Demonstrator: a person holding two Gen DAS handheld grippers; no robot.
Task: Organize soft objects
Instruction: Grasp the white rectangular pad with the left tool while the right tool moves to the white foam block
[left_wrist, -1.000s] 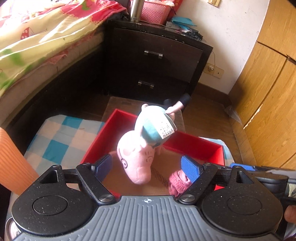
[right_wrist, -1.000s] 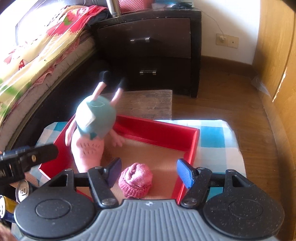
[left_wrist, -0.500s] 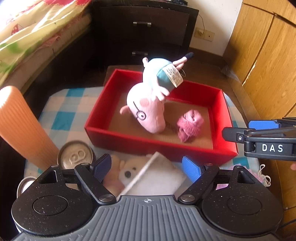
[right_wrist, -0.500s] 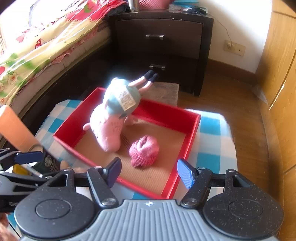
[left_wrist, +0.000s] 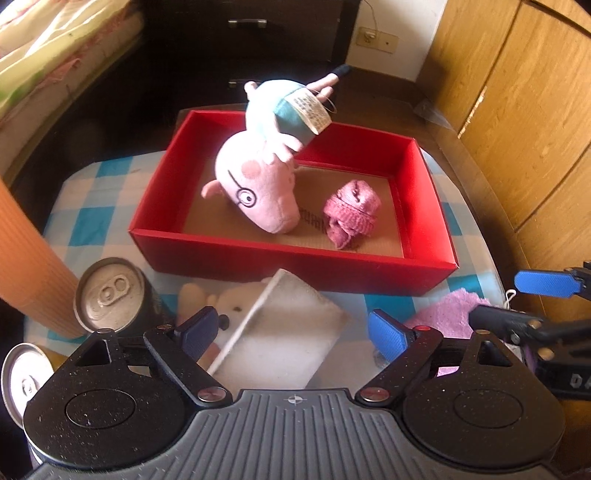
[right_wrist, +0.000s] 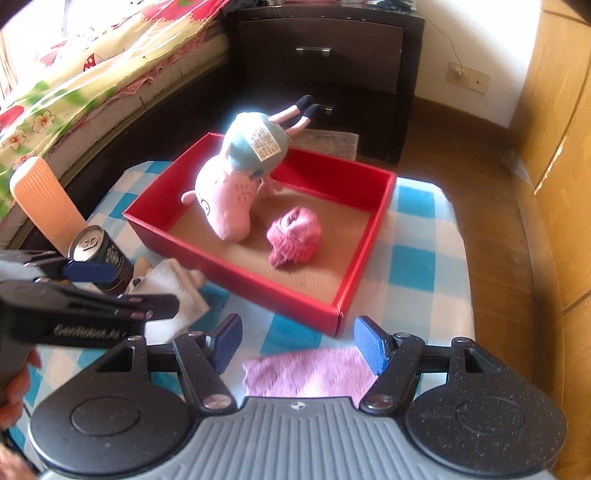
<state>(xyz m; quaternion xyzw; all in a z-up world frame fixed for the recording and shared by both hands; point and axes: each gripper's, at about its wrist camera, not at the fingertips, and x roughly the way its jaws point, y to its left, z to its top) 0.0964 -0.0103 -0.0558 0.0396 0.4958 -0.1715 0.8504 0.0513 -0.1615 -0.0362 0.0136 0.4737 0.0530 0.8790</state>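
Observation:
A red box (left_wrist: 295, 258) (right_wrist: 236, 269) on the checked cloth holds a pink pig plush (left_wrist: 258, 184) (right_wrist: 229, 199), head down, and a rolled pink sock (left_wrist: 351, 214) (right_wrist: 293, 236). My left gripper (left_wrist: 295, 334) is open and empty above a white bear plush (left_wrist: 280, 325) (right_wrist: 166, 284) in front of the box. My right gripper (right_wrist: 297, 345) is open and empty above a purple cloth (right_wrist: 306, 373) (left_wrist: 447, 310) near the table's front right.
Two drink cans (left_wrist: 110, 295) (left_wrist: 22, 380) and an orange ribbed cup (left_wrist: 26, 258) (right_wrist: 44, 203) stand at the left. A dark nightstand (right_wrist: 325, 66) and a bed (right_wrist: 85, 81) lie behind. Wooden wardrobe doors (left_wrist: 517, 110) are at the right.
Both grippers have pulled back from the box toward the table's front. The white bear and the purple cloth have come into view under them. The pig and sock stay in the box.

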